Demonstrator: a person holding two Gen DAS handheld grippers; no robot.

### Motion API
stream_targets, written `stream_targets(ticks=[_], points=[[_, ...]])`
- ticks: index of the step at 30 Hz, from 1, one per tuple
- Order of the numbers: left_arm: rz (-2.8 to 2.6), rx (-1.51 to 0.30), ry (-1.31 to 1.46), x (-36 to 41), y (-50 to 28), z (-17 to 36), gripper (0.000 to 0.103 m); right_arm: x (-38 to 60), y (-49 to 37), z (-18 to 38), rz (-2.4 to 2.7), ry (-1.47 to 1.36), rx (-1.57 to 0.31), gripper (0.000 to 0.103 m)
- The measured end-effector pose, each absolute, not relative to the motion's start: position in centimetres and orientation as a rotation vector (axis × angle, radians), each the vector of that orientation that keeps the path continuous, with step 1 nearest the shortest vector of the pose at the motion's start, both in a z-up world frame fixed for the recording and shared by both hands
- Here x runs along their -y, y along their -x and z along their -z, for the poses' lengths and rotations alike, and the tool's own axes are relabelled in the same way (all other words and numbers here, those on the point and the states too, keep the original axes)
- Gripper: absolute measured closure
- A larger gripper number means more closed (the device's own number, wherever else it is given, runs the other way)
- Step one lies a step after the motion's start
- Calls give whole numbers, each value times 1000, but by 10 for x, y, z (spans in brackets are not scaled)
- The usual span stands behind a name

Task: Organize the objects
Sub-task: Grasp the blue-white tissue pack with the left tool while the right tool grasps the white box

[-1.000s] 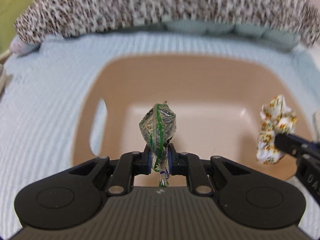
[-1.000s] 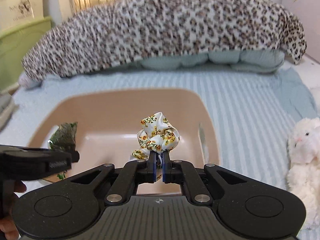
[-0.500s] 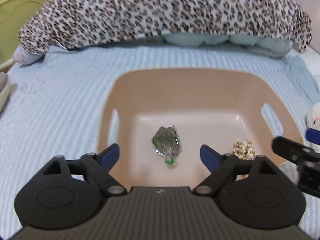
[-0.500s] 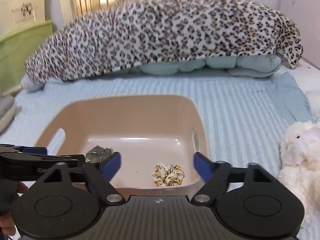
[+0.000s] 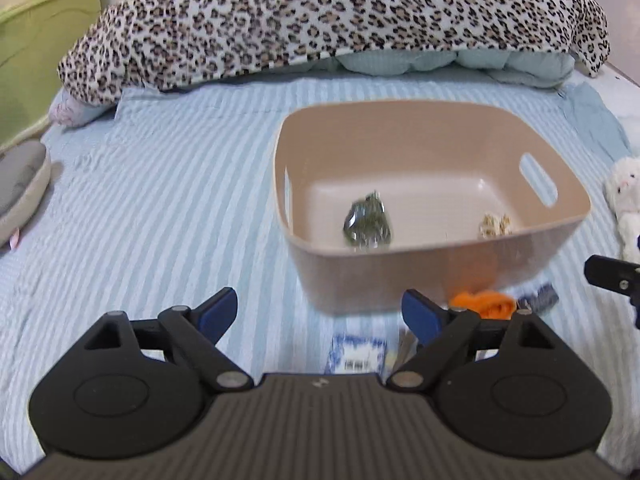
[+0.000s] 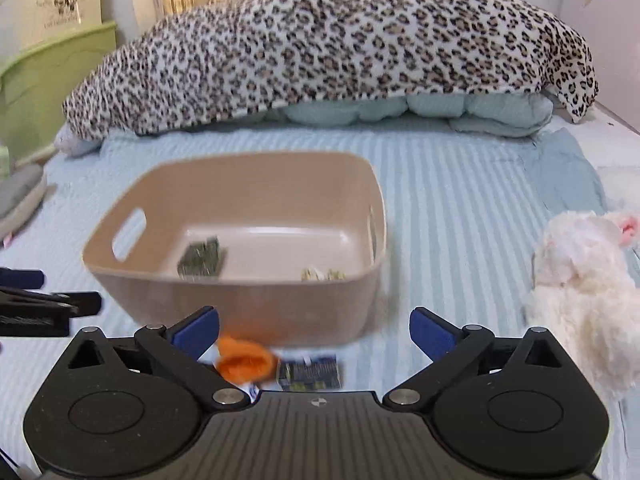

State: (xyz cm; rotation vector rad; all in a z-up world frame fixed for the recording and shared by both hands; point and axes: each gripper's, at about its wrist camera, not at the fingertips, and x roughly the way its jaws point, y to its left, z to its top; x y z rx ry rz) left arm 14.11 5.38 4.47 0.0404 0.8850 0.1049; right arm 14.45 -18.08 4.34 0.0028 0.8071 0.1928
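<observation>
Jaws of both grippers wide, empty

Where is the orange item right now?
The orange item lies on the striped bedspread just outside the beige bin's near wall, beside a dark packet, low-centre in the right wrist view.

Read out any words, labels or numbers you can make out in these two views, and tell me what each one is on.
Nothing reads clearly.
Cream box at top left: a printed picture with lettering, too blurred to quote.
Blue and white packet on the bedspread before the left tongs: print too blurred.
Dark blue packet before the right tongs: print too blurred.
Beige bin: no lettering visible.
</observation>
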Motion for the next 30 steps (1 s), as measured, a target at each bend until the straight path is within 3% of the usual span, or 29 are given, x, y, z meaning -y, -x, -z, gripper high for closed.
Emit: stream_targets(ticks=[13, 30], points=[[-88, -1070, -119, -70, -135, 28, 13, 141, -139, 12, -228, 34, -973, 0], [-13, -1137, -37, -70, -153, 47, 13, 111, -152, 51, -190, 62, -1063, 8]])
